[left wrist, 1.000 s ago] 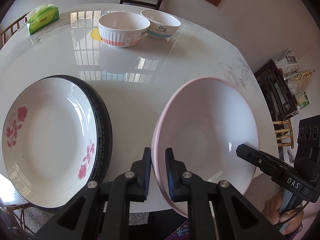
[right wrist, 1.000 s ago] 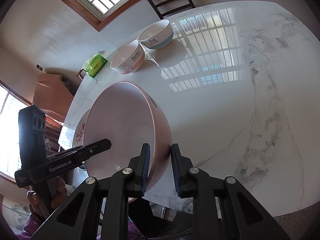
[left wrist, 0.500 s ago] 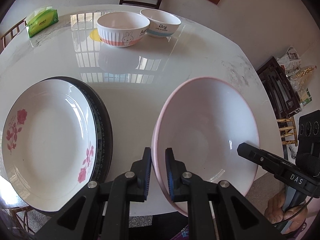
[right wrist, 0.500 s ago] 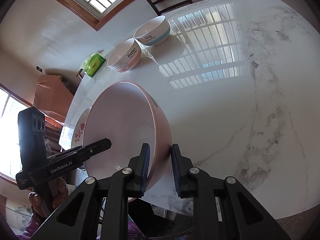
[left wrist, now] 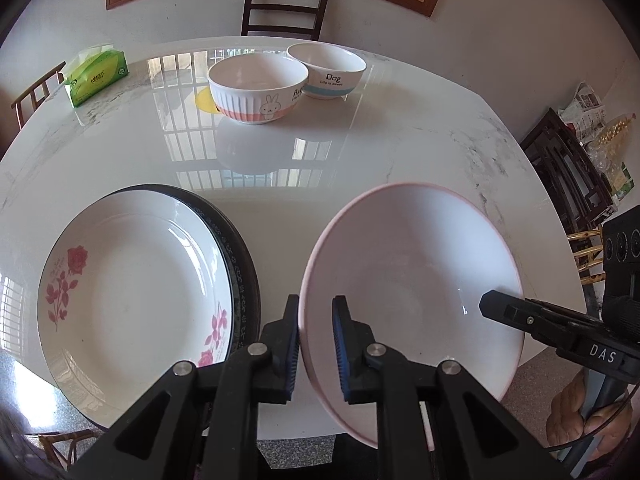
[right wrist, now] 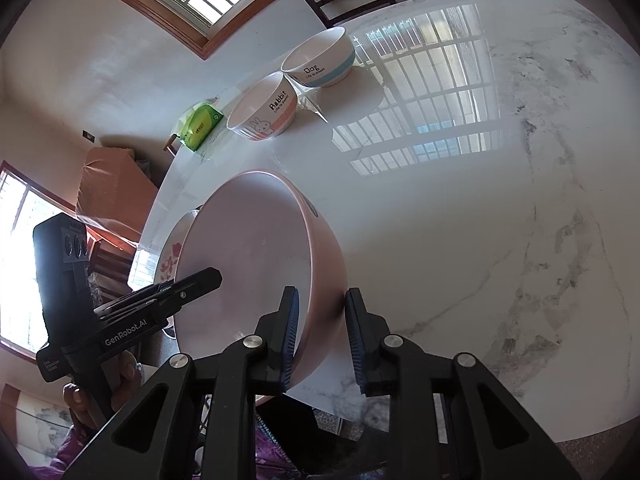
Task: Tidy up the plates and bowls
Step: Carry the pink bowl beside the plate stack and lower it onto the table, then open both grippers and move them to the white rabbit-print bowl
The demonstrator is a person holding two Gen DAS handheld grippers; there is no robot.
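Note:
A large pink bowl point(left wrist: 420, 280) sits tilted near the front edge of the white marble table point(left wrist: 360, 152). My left gripper point(left wrist: 316, 312) has the bowl's near-left rim between its pads, and its jaws are opening slightly. My right gripper point(right wrist: 322, 300) straddles the bowl's point(right wrist: 248, 248) opposite wall, jaws likewise opening. Left of the bowl, a white rose plate point(left wrist: 132, 292) lies on a dark-rimmed plate point(left wrist: 244, 272). At the back stand a rabbit bowl point(left wrist: 256, 92) and a Dog bowl point(left wrist: 326, 72).
A green tissue pack point(left wrist: 96, 74) lies at the back left and a yellow coaster point(left wrist: 204, 100) sits by the rabbit bowl. A dark chair point(left wrist: 284, 8) stands behind the table under a window. Dark furniture with bags point(left wrist: 580, 168) is on the right. A hand point(left wrist: 572, 412) holds the right gripper.
Both pairs of jaws stand a little wider around the bowl's rim. The left wrist view has tipped up, showing the window. The bowl and plates have kept their places.

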